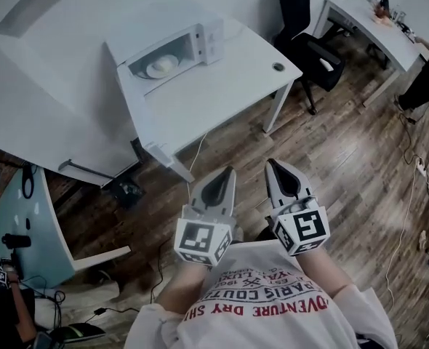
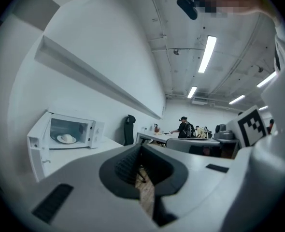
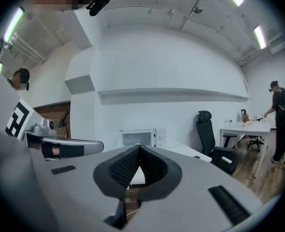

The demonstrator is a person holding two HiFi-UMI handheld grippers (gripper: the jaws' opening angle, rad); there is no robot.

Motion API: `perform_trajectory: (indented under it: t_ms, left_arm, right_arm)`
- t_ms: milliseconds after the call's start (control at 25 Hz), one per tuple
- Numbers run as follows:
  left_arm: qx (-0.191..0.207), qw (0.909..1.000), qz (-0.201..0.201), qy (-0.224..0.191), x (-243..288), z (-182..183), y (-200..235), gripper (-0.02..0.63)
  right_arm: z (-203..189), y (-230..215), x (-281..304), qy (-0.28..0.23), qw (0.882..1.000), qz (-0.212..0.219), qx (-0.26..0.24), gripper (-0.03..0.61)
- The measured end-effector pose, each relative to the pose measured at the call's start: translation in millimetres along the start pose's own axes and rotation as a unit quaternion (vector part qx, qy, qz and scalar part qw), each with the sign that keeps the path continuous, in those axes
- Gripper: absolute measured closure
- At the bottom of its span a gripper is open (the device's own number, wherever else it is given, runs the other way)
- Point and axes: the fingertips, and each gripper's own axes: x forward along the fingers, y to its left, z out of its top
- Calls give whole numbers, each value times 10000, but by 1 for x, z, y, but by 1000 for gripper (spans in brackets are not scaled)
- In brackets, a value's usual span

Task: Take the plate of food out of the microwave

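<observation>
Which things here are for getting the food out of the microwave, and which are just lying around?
For the job:
- the microwave, door open
- the plate of food inside it
- the left gripper and right gripper, both shut and empty, not yet at the white table

Just around:
- the black office chair
- the far desk
- a person beside it

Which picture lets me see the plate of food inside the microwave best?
The head view. It looks down into the open microwave, so the whole plate shows. The left gripper view shows the plate small and from the side. The right gripper view shows only the microwave; no plate can be made out there.
</observation>
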Motion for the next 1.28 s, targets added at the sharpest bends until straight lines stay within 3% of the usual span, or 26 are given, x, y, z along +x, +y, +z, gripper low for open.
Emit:
perform_trajectory:
  t_ms: [360, 680, 1000, 1280]
  left_arm:
    - [-46, 9977, 663, -140, 63, 3, 66, 606]
    - [-163, 9873, 1542, -343, 152, 32, 122, 606]
    - [-389, 9660, 2502, -519, 243, 56, 181, 606]
    - [-629, 9427, 3242, -475, 267, 49, 229, 606]
  right_arm:
    - [-2, -27, 102, -26, 9981, 600, -137, 575]
    - [22, -81, 213, -63, 9888, 1477, -212, 575]
    - [40, -135, 320, 77, 9691, 2436, -388, 575]
    - [32, -141, 388, 284, 9526, 3007, -360, 575]
